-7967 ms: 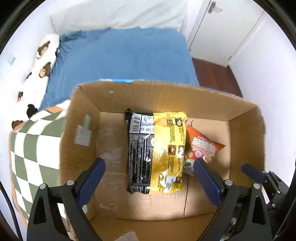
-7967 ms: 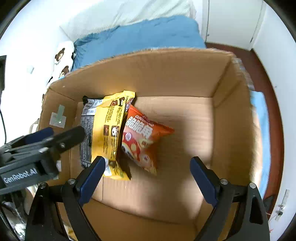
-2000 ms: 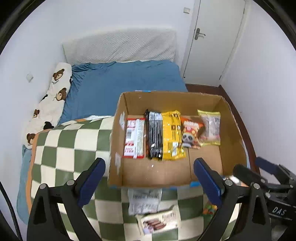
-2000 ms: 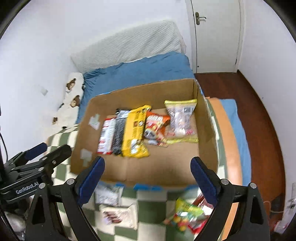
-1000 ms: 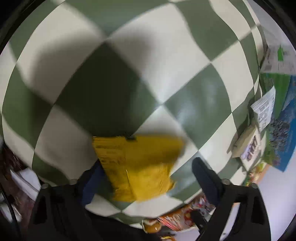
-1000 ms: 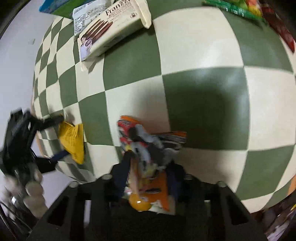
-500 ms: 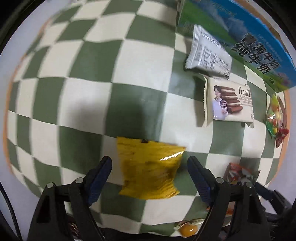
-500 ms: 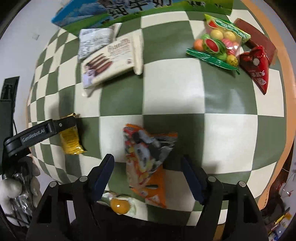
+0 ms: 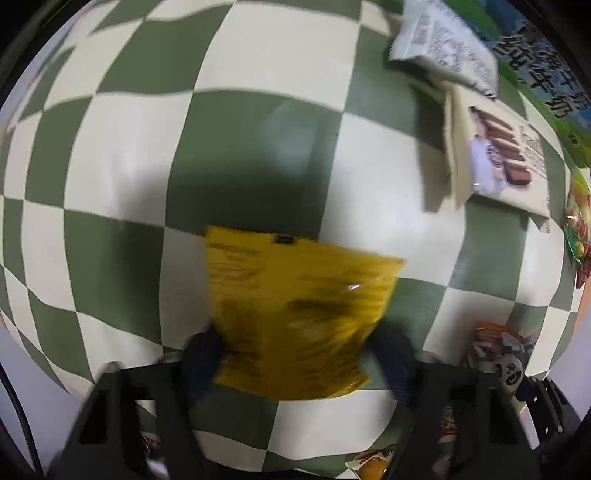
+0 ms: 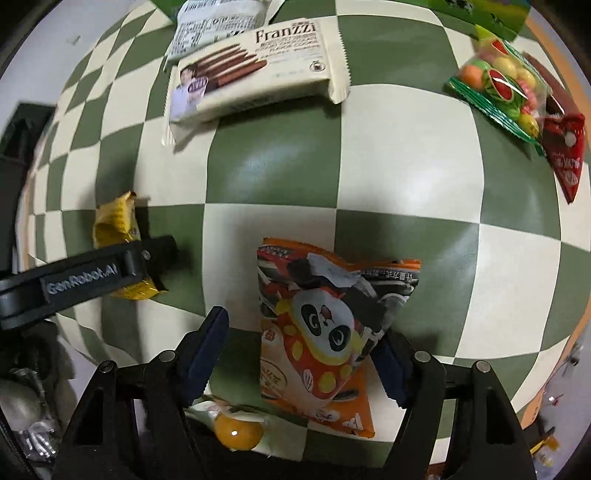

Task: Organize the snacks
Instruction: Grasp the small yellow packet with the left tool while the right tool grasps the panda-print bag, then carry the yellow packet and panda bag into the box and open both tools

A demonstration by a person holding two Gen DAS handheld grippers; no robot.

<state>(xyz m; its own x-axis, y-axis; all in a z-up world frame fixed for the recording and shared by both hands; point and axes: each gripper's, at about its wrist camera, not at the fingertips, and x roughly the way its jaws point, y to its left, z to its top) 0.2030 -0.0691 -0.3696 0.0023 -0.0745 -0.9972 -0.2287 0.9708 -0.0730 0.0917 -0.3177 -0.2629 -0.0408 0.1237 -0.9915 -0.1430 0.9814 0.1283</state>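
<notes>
A yellow snack bag (image 9: pixel 295 317) lies on the green-and-white checked cloth (image 9: pixel 258 147). My left gripper (image 9: pixel 295 365) is open, its blue pads on either side of the bag's near end; the view is blurred. The bag also shows in the right wrist view (image 10: pixel 118 240), partly under the left gripper's finger (image 10: pixel 92 277). An orange panda snack bag (image 10: pixel 325 325) lies between the open pads of my right gripper (image 10: pixel 303 358); it also shows in the left wrist view (image 9: pixel 498 350).
A white Franzzi biscuit pack (image 10: pixel 255 66), a grey-white packet (image 10: pixel 218 18), a clear bag of fruit candies (image 10: pixel 502 85) and a red wrapper (image 10: pixel 565 155) lie farther away. A packet with an orange circle (image 10: pixel 236 428) lies by the near edge. The printed box wall (image 9: pixel 535 66) stands beyond.
Both grippers have come down closer to the cloth. The yellow bag now sits between the left pads and the panda bag between the right pads; both look larger.
</notes>
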